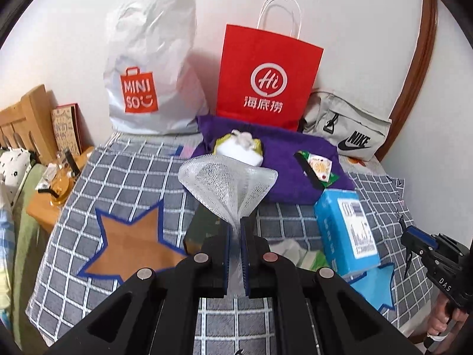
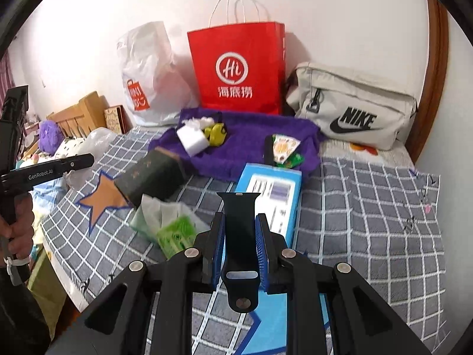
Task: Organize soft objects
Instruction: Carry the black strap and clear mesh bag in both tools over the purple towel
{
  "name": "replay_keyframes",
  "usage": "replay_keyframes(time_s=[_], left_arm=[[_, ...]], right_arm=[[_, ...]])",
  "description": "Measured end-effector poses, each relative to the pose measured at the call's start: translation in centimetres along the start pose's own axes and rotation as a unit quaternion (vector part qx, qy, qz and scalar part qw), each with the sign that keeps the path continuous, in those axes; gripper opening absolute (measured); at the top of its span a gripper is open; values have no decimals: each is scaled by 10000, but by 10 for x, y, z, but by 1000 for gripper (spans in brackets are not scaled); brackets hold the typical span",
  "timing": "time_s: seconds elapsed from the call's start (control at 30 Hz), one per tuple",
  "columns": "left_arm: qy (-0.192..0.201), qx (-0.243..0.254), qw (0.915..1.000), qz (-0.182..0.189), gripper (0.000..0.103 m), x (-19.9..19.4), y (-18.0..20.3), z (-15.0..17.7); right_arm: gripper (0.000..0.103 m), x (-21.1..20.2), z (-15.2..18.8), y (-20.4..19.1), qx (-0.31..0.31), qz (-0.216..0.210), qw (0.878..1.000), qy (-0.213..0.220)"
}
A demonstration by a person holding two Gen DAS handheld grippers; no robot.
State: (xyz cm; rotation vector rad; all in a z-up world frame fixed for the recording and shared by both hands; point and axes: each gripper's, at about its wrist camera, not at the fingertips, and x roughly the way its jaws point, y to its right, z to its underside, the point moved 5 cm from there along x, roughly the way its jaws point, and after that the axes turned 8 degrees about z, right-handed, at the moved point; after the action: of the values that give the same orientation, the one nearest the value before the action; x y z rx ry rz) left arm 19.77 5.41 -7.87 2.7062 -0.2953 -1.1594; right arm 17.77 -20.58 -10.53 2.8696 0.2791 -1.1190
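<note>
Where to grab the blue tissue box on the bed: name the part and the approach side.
Grip the blue tissue box across its two long side walls, coming from above. It lies flat on the checked blanket with its broad face up, so the narrow width probably suits the jaws best. Both grippers are occupied now.

Even, fairly bright indoor light falls across both fisheye views — soft shadows sit behind the red paper bag (image 1: 267,77) on the white wall (image 1: 354,14), straight lines bow toward black vignetted corners, and the blue box (image 2: 273,195) print is smeared.
</note>
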Motion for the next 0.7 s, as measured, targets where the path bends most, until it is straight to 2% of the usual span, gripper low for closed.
replay_keyframes(time_s=[0.27,0.7], left_arm=[[41,23,10000,-4,7,8,4,-22],[-28,-103,9999,-117,7,29,-7,-42]], right_arm=[[20,3,-31,7,31,32,9998,196],[20,27,-63,13,57,2,9997,222]])
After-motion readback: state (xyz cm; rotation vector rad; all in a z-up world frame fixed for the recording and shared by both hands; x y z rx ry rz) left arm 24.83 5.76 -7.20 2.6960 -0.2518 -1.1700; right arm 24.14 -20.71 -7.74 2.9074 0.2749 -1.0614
